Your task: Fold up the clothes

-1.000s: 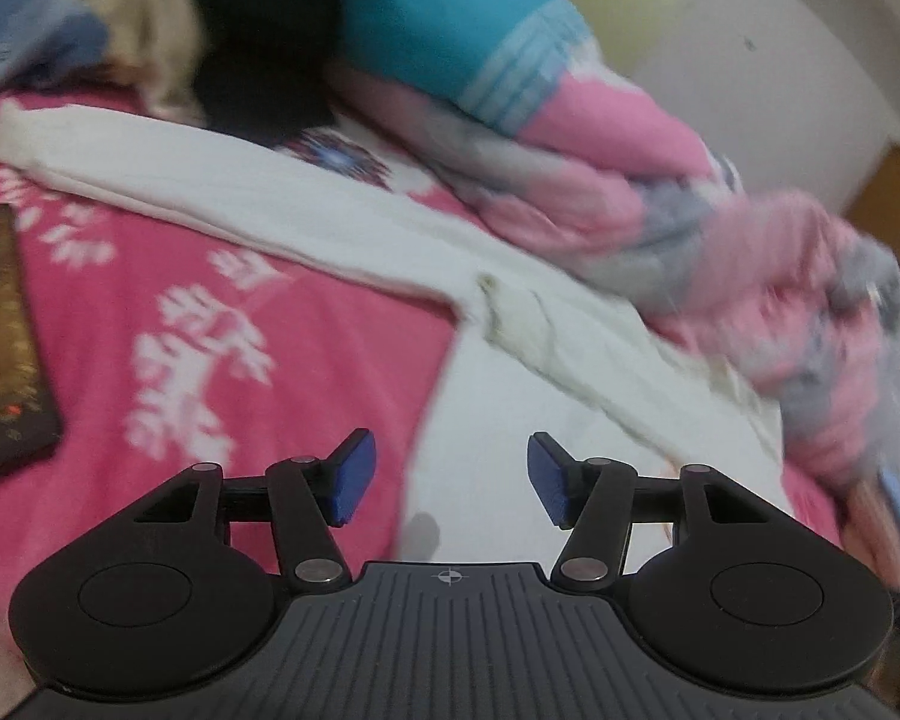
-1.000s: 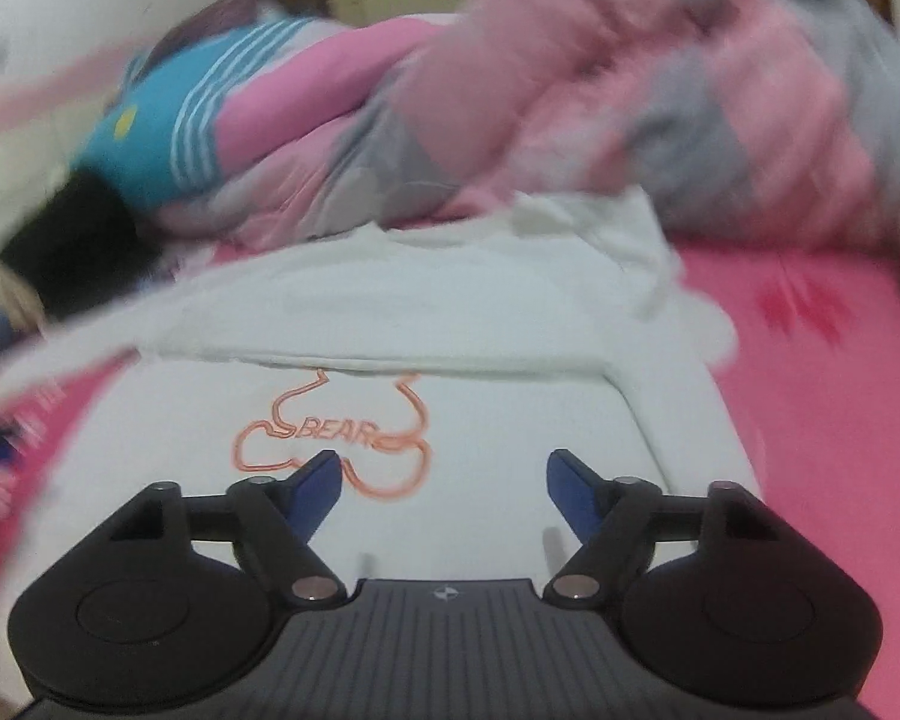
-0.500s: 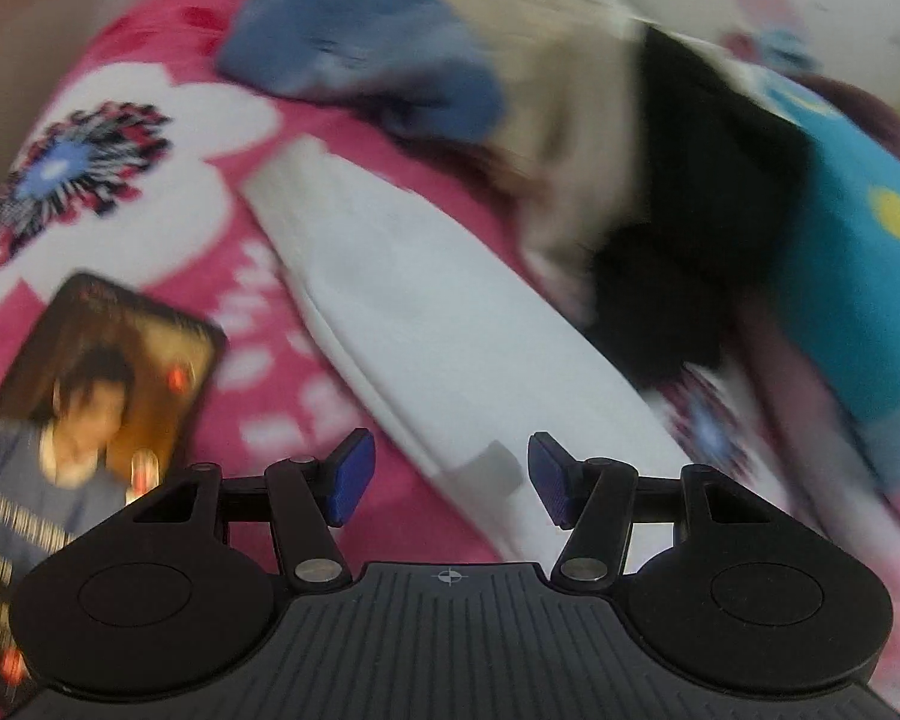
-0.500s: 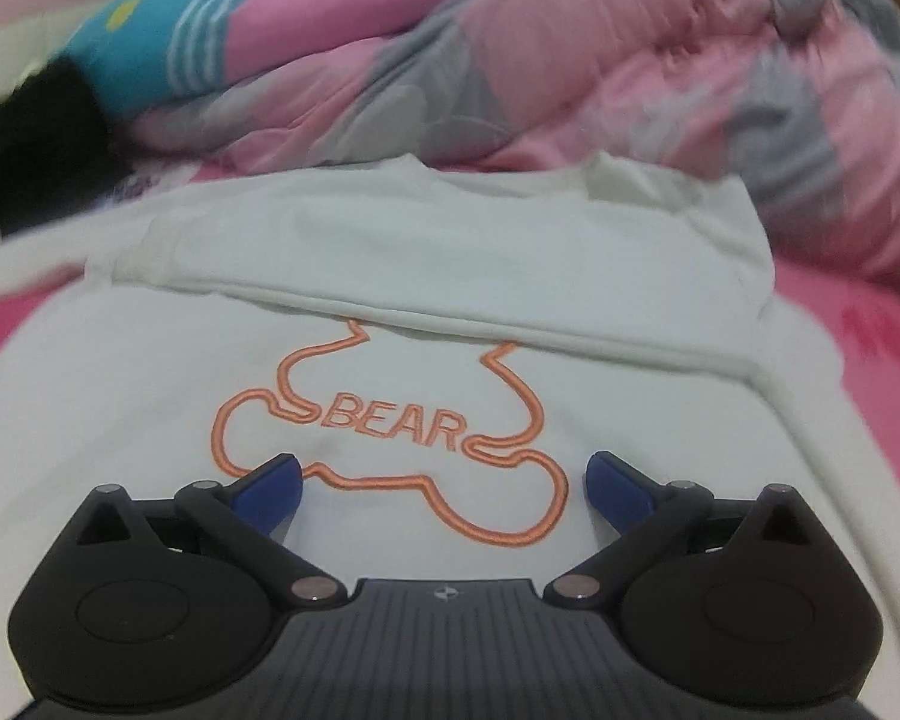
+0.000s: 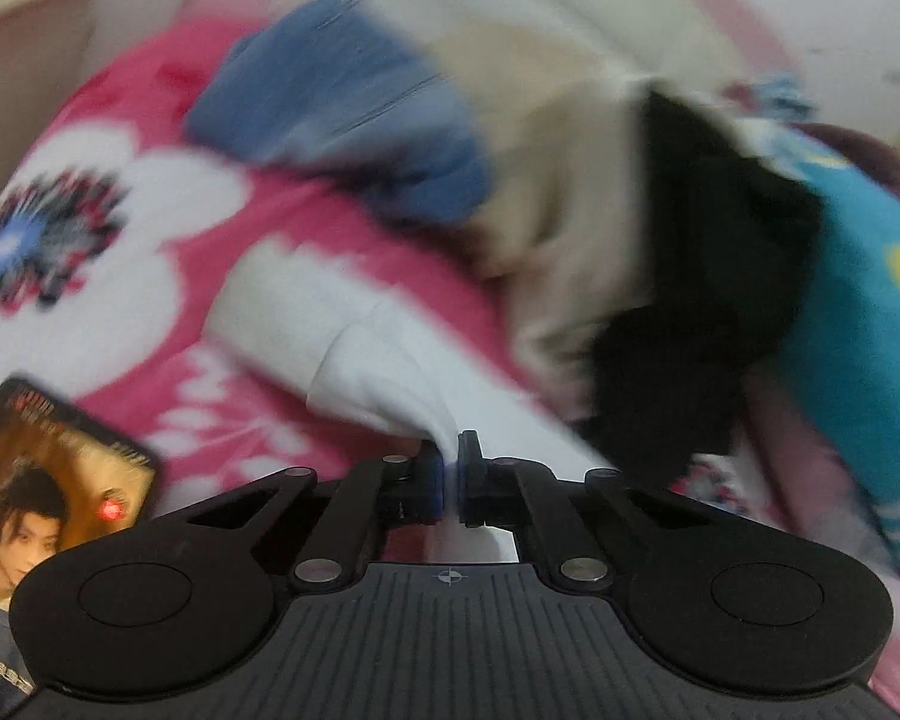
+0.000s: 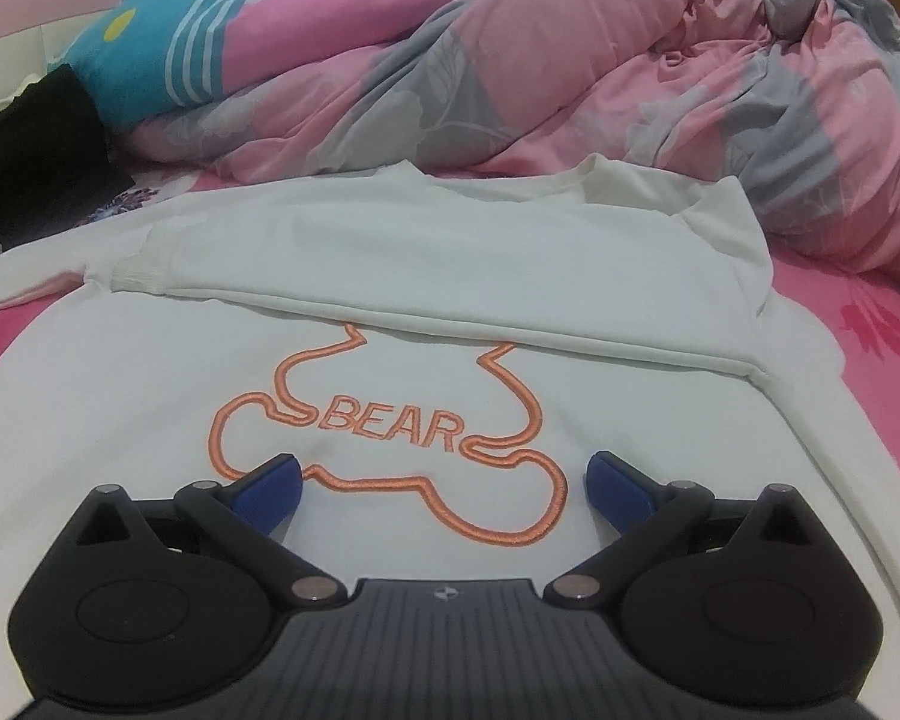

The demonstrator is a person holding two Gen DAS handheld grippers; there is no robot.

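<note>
A white sweatshirt with an orange BEAR outline lies flat on the pink bed. Its right sleeve is folded across the chest. In the right wrist view, my right gripper hovers open just above the print, nothing between its blue pads. In the blurred left wrist view, the left sleeve stretches out over the pink bedspread, and my left gripper is shut on that sleeve's white fabric near its cuff end.
A rumpled pink and grey duvet and a teal striped cushion lie behind the sweatshirt. Blue, cream and black clothes are piled beyond the sleeve. A photo card lies at the lower left on the bedspread.
My left gripper swung left along the sleeve and closed on its fabric. My right gripper came lower over the BEAR print, opened wider and now holds steady.
</note>
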